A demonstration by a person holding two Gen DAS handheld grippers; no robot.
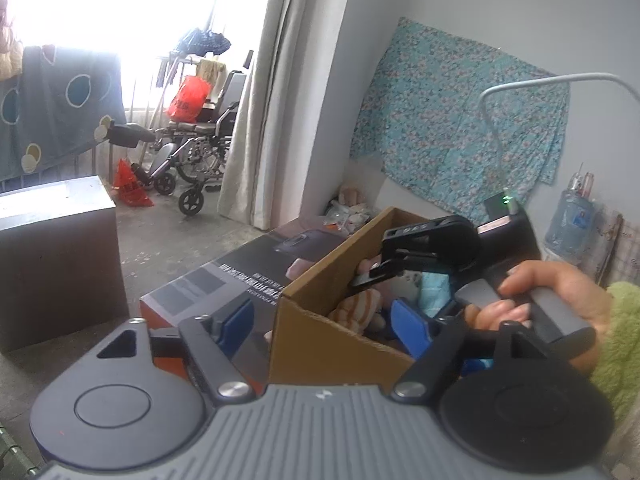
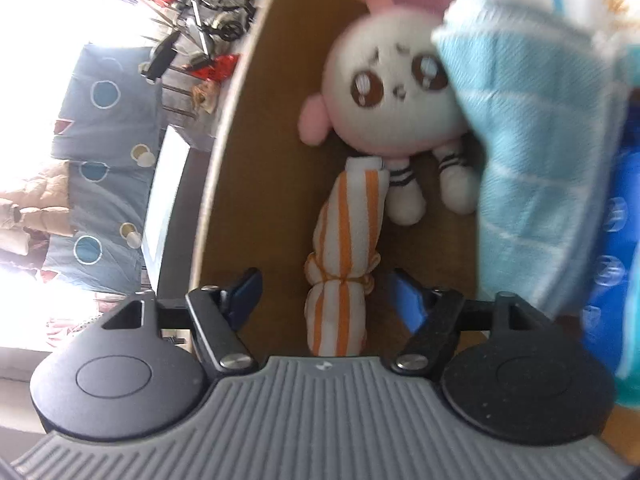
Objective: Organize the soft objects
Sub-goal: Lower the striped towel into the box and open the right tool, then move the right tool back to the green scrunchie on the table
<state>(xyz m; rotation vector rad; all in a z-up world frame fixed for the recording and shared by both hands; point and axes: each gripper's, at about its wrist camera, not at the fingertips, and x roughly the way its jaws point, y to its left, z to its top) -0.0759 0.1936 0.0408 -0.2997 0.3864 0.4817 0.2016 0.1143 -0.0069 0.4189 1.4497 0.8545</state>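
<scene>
striped cloth bundle [image 2: 344, 280] between wide-open, empty right gripper [image 2: 326, 300] fingers, inside cardboard box [image 2: 256, 184]

wheelchair [image 1: 192, 148], floral cloth [image 1: 460, 120], water jug [image 1: 568, 224]

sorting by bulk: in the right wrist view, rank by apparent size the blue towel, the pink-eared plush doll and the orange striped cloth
1. blue towel, though it's nearest the camera
2. pink-eared plush doll
3. orange striped cloth
</scene>
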